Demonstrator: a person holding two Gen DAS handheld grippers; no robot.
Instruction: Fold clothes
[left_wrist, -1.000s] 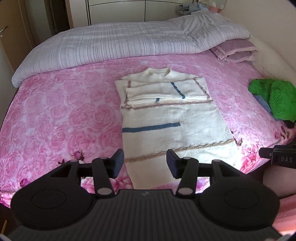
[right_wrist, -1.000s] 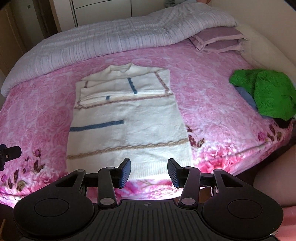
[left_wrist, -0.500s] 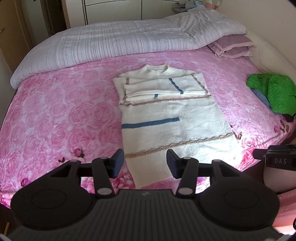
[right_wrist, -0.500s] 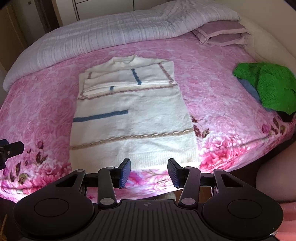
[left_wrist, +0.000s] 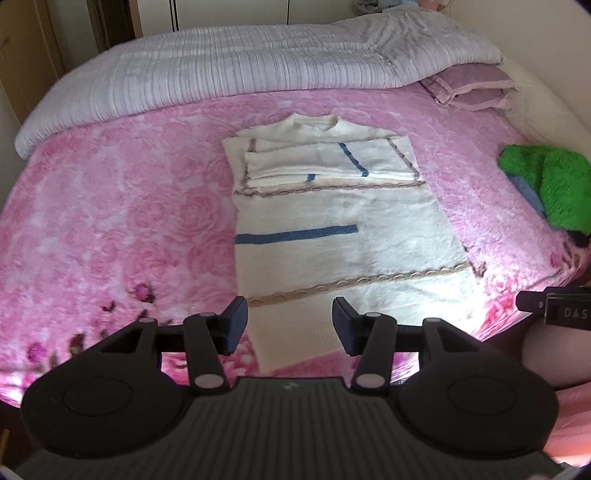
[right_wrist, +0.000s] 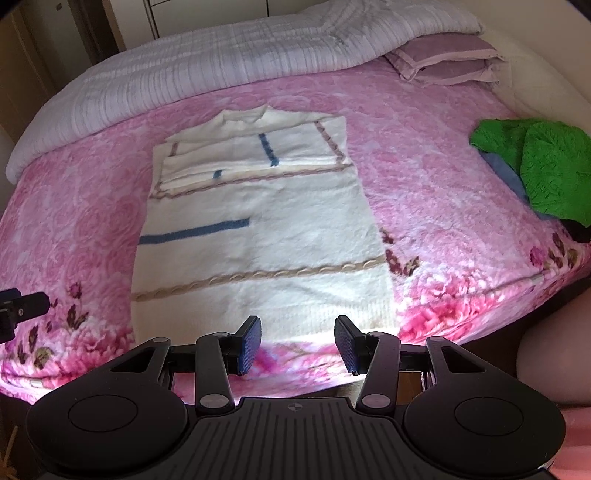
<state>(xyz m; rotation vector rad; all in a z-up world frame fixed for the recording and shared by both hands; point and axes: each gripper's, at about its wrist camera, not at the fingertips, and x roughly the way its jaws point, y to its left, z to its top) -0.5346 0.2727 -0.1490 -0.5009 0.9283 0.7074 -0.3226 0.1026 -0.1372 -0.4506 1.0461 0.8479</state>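
A cream knit sweater (left_wrist: 340, 236) with blue and tan stripes lies flat on the pink rose bedspread (left_wrist: 110, 206), sleeves folded across the chest, hem toward me. It also shows in the right wrist view (right_wrist: 258, 236). My left gripper (left_wrist: 290, 325) is open and empty, just above the hem's left part. My right gripper (right_wrist: 297, 343) is open and empty, at the hem near the bed's front edge. Each gripper's tip shows at the edge of the other's view: the right one (left_wrist: 554, 314), the left one (right_wrist: 18, 310).
A green knit garment (right_wrist: 539, 166) over a blue one lies at the bed's right edge. A folded pale striped duvet (left_wrist: 240, 66) and a mauve pillow (left_wrist: 472, 86) lie at the far end. Cupboards stand behind the bed.
Both grippers have drawn back and lowered slightly toward the sweater's hem at the bed's front edge. The sweater has not moved. Both stay open.
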